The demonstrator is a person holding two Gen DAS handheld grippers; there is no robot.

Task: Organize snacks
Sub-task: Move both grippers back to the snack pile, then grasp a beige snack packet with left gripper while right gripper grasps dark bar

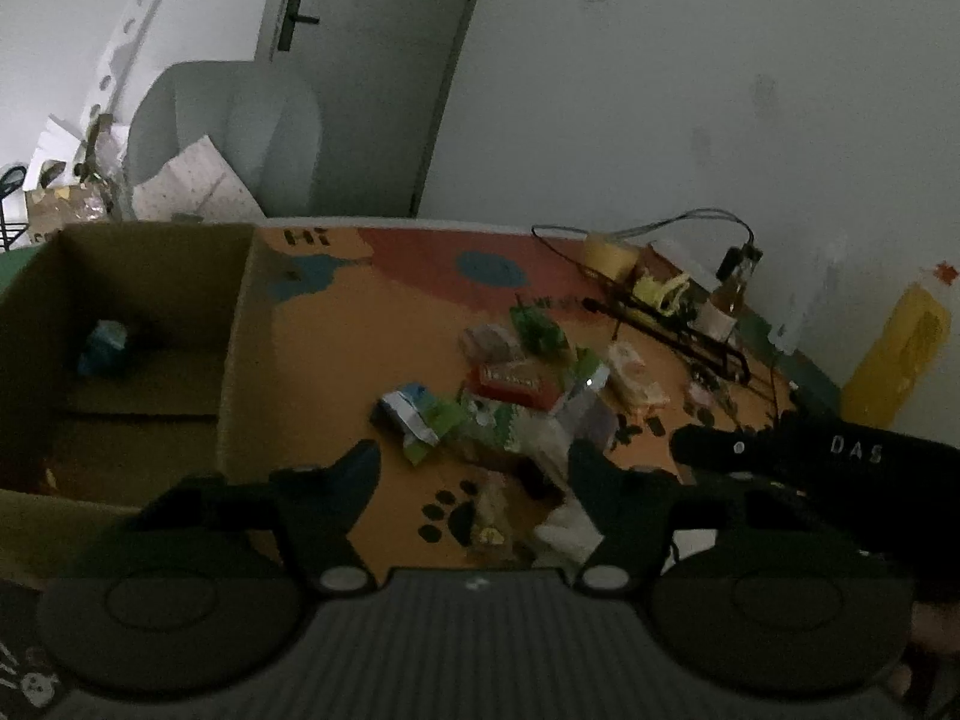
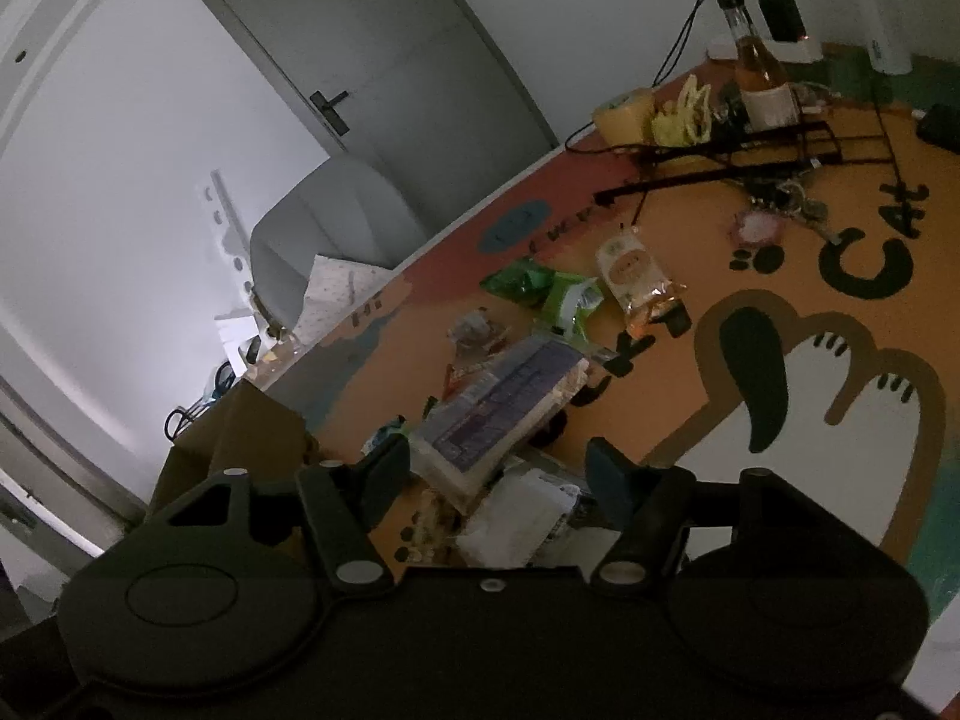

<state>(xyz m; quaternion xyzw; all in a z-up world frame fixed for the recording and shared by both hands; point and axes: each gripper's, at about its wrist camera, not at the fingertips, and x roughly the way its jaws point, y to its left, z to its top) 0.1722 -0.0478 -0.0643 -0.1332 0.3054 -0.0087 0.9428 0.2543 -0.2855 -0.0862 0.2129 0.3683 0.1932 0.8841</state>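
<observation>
On my left stands the open brown cardboard box (image 1: 150, 324), a small blue packet (image 1: 103, 348) on its floor. The heap of mixed snack packets (image 1: 510, 396) lies on the orange printed mat (image 1: 372, 330), just ahead of my left gripper (image 1: 474, 468), whose fingers stand apart around nothing. My right gripper (image 2: 498, 468) is half open too, a flat purple-printed clear packet (image 2: 504, 408) between its fingers, untouched as far as I can tell.

You see an orange mat (image 1: 384, 360) patterned with black paw prints (image 1: 450, 516), a brown cardboard box (image 1: 240, 348), green snack packets (image 2: 540, 291), and a red packet (image 1: 510, 384).
</observation>
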